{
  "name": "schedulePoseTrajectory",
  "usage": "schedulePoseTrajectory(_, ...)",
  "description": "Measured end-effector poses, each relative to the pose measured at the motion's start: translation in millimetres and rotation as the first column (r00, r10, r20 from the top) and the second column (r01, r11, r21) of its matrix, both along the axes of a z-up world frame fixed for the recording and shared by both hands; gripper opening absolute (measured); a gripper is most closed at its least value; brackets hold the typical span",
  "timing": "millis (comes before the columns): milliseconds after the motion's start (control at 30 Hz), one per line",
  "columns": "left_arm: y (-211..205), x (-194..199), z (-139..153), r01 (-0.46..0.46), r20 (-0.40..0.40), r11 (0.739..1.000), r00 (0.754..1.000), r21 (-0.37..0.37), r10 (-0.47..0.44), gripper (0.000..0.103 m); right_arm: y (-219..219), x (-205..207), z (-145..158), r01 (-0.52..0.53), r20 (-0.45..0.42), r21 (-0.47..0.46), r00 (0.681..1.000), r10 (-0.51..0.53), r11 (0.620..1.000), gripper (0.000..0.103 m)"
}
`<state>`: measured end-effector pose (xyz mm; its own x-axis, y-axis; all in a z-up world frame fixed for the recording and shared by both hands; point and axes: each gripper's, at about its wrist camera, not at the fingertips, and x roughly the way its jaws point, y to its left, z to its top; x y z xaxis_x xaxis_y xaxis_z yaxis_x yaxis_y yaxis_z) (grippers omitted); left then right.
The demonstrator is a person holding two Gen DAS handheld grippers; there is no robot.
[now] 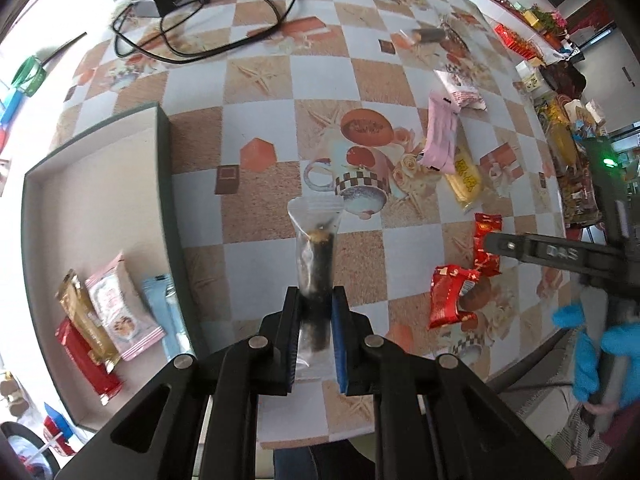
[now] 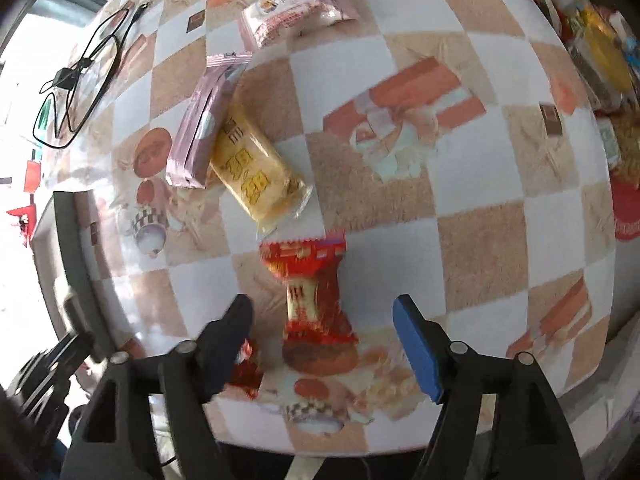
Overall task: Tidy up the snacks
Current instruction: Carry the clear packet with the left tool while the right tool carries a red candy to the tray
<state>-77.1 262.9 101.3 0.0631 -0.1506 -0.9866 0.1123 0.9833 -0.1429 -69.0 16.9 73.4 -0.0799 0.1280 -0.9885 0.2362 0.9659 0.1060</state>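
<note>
Your left gripper [image 1: 316, 320] is clamped on a clear packet with a dark roll inside [image 1: 316, 256], carried above the checked tabletop [image 1: 256, 80]. You look to be mid-transfer: the packet is lifted and not yet in the dark-rimmed tray [image 1: 164, 184], which lies to the left of it in the left wrist view. The next move calls for carrying it over the tray rim and setting it beside the red [image 1: 86, 360], gold [image 1: 86, 320], pink-and-white [image 1: 120, 312] and pale blue [image 1: 168, 312] packets already lying there.

Your right gripper [image 2: 324, 320] stands with its jaws apart, straddling a red packet [image 2: 312, 292] that lies on the tabletop without being touched by the pads. Closing squarely on its middle would be the next step there. A second red packet [image 2: 246, 368] sits just under the left finger; take care not to pinch it too. Beyond lie the yellow packet [image 2: 256, 172], with the mauve bar [image 2: 204, 124] overlapping it, then a pink packet [image 2: 296, 8].

Only the left wrist view shows the tray's contents and your blue-gloved hand [image 1: 596, 352]; only the right wrist view shows the open jaws around the red packet.
</note>
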Motion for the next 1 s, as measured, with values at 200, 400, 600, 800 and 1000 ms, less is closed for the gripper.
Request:
schedulePoseTrajectory(200, 16, 0, 10, -0.038, 0.018, 0.999, 0.999, 0.006, 0.038, 0.017, 9, 13, -24, -0.024, -0.064, -0.022, 0.998, 0.023, 0.999, 0.041)
schedulePoseTrajectory(400, 37, -1, 22, -0.091, 0.047, 0.996, 0.995, 0.019, 0.09, 0.017, 24, 18, -16, -0.016, -0.042, -0.039, 0.999, 0.015, 0.999, 0.024)
schedulePoseTrajectory(600, 55, 0, 25, -0.136, 0.062, 0.99, 0.989, 0.036, 0.133, 0.017, 43, 35, 24, -0.059, 0.043, 0.016, 0.997, 0.058, 0.998, 0.024)
schedulePoseTrajectory(800, 82, -3, 30, -0.192, 0.081, 0.981, 0.979, 0.031, 0.189, 0.017, 91, 54, 45, -0.153, 0.095, 0.055, 0.984, 0.147, 0.987, 0.024)
schedulePoseTrajectory(1000, 118, -11, 32, -0.258, 0.097, 0.965, 0.963, 0.04, 0.253, 0.016, 153, 62, 51, -0.273, 0.116, 0.093, 0.958, 0.262, 0.957, 0.024)
